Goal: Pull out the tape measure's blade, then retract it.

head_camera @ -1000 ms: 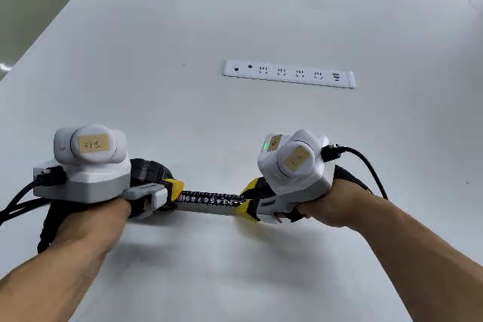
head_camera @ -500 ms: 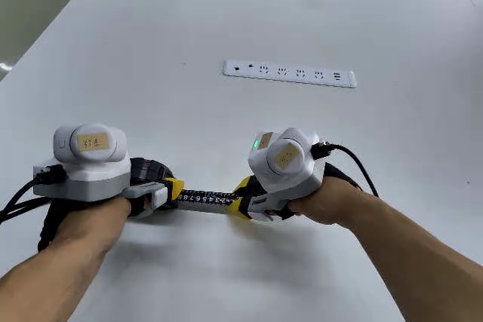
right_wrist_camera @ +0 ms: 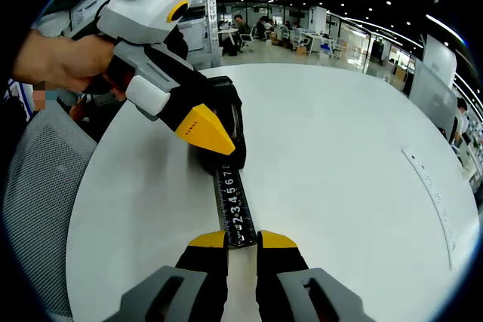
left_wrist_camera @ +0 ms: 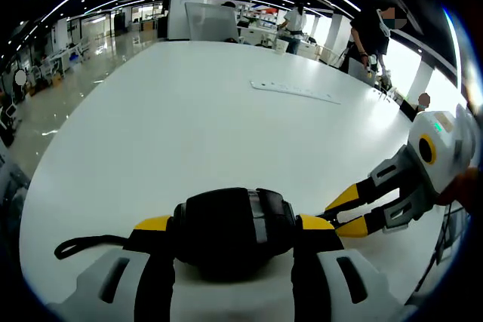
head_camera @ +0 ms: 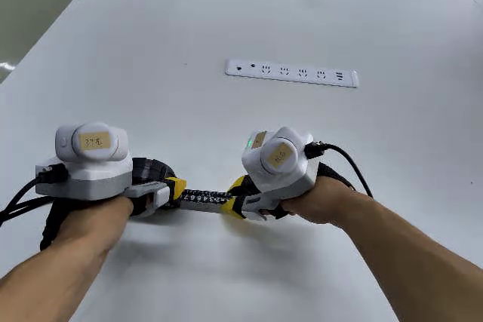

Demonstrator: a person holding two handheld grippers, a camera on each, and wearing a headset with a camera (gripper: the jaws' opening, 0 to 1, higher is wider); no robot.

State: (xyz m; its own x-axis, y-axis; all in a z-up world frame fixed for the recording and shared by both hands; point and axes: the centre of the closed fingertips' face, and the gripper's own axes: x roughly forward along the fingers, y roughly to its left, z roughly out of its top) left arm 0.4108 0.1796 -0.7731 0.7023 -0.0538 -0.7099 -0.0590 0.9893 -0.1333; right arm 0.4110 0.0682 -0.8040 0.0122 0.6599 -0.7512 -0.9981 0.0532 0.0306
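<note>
Your left gripper point(left_wrist_camera: 235, 225) has its jaws clamped on both sides of the black tape measure point(left_wrist_camera: 226, 209), held low at the white counter point(left_wrist_camera: 189, 111). Your right gripper point(right_wrist_camera: 242, 243) pinches the tip of the blade point(right_wrist_camera: 231, 201) between nearly closed jaws, with a short numbered stretch drawn out of the case. The two grippers sit near each other by the counter's near edge. A power strip point(head_camera: 290, 73) lies well beyond them.

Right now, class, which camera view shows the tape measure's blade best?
The right gripper view: the blade runs from the black case to the right claw, its numbers readable. The head view gives a short dark strip between the grippers. In the left gripper view the case hides it.
</note>
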